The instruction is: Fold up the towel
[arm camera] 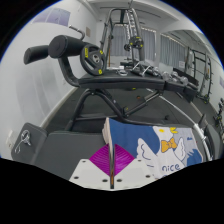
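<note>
My gripper (110, 162) is shut, and its magenta pads (99, 160) meet at the middle line. Pinched between them is the towel (152, 150), white and blue with a cartoon duck and the word "nice". The pinched part stands up as a thin white point (108, 132) just ahead of the fingers. The rest of the towel spreads to the right of the fingers. How far it hangs below the fingers is hidden.
A black exercise machine frame (95, 100) stands beyond the fingers, with padded handlebars (62, 52) at the left. A yellow-and-black weight plate (90, 62) and a rack (125, 30) are farther back. Bright windows (196, 75) are at the right.
</note>
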`<move>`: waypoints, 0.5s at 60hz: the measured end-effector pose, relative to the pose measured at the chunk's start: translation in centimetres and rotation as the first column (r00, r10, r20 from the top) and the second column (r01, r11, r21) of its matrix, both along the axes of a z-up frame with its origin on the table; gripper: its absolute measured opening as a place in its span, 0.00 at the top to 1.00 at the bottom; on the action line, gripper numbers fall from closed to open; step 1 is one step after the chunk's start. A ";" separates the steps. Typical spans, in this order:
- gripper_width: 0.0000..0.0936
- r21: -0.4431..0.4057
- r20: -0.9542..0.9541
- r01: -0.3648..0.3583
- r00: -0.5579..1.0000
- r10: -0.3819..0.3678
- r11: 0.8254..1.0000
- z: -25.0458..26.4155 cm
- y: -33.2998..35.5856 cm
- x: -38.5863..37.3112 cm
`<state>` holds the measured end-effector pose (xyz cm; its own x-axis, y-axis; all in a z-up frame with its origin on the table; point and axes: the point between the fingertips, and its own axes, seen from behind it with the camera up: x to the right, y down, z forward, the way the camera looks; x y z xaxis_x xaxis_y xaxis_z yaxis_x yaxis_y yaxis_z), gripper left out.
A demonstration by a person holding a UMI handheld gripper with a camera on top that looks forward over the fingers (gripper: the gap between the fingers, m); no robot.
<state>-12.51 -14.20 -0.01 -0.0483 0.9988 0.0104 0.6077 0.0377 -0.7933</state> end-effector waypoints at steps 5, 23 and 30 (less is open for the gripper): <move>0.98 -0.030 -0.058 -0.022 0.998 0.020 0.999 4.0 0.3 0.9; 0.97 -0.130 -0.153 0.109 0.980 -0.129 0.985 12.9 15.8 2.8; 0.97 -0.162 -0.082 0.187 0.976 -0.202 0.969 9.0 21.0 2.6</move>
<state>-9.91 6.81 8.95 0.1408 0.9790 -0.1477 0.5113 -0.1997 -0.8359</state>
